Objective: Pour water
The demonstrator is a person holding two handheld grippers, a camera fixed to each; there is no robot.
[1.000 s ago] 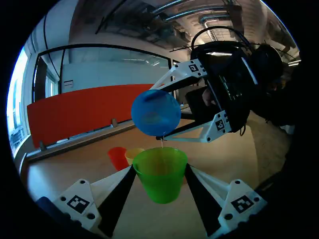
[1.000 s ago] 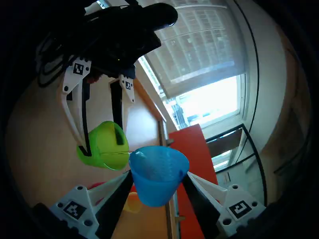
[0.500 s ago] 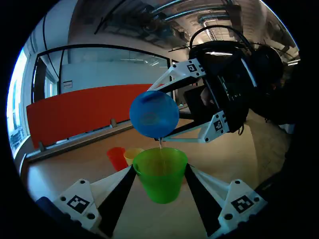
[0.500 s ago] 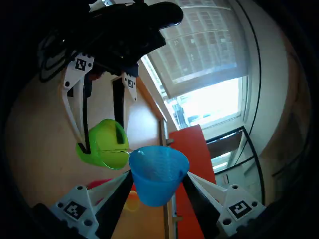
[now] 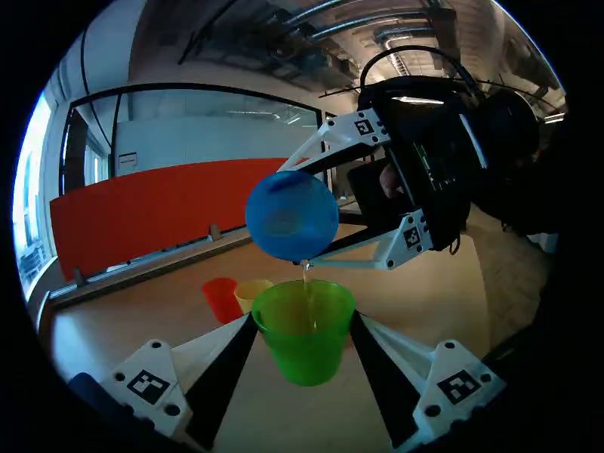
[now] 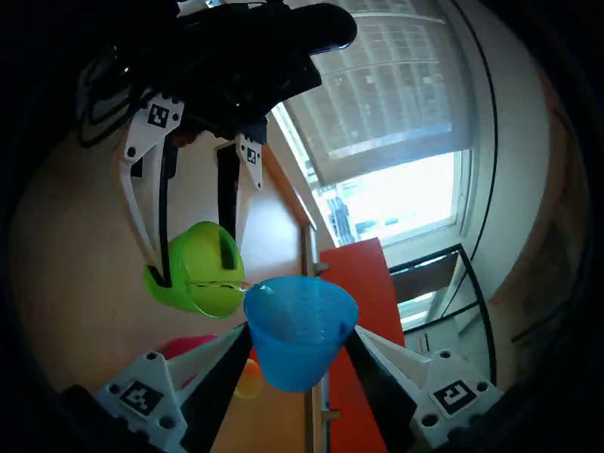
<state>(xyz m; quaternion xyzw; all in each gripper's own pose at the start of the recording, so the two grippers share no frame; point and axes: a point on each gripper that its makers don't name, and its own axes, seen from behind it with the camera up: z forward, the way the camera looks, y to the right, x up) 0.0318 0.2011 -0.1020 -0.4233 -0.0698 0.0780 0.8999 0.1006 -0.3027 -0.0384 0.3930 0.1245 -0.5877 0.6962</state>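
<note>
My left gripper (image 5: 304, 325) is clenched on the green cup (image 5: 304, 343), upright above the table (image 5: 423, 294), with a red cup (image 5: 221, 296) and a yellow cup (image 5: 249, 292) toward its far edge. My right gripper (image 6: 299, 332) grips the blue cup (image 6: 294, 355), tipped just over the green rim. A thin stream of water (image 5: 305, 275) falls between them, so I judge the pour underway; how much remains I cannot tell, and righting the blue cup is left.

The green cup (image 5: 304, 332) and blue cup (image 5: 291, 215) look smooth, translucent plastic; the table (image 5: 434, 302), matt pale wood.
</note>
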